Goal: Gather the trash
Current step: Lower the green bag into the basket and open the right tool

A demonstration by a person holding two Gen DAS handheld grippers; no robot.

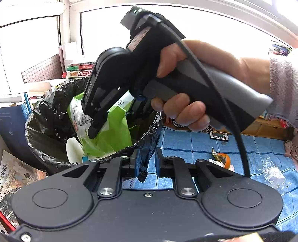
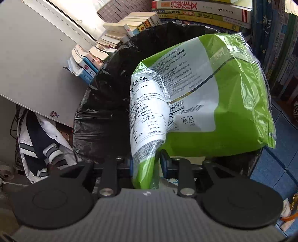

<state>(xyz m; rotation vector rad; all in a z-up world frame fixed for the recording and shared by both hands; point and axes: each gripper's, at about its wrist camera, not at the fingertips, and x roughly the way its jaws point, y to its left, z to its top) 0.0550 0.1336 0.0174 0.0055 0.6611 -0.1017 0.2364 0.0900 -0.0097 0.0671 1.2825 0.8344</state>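
Observation:
A green and white snack bag (image 2: 214, 89) hangs over the mouth of the bin with the black liner (image 2: 104, 104). Its lower end runs between the jaws of my right gripper (image 2: 146, 162), which stand apart and are open around it. In the left wrist view the same bag (image 1: 113, 130) sits in the bin's mouth with the right gripper (image 1: 111, 119) reaching down onto it, held by a person's hand (image 1: 186, 109). My left gripper (image 1: 146, 162) is nearly closed and pinches the near rim of the black liner (image 1: 144, 149), pulling it toward me.
Stacked books (image 2: 201, 11) and a white board (image 2: 37, 55) crowd the bin's far side. On the blue mat (image 1: 186, 141) lie an orange peel with scraps (image 1: 221, 158), clear plastic wrap (image 1: 272, 171) and a small remote (image 1: 219, 135). White paper (image 1: 73, 149) lies in the bin.

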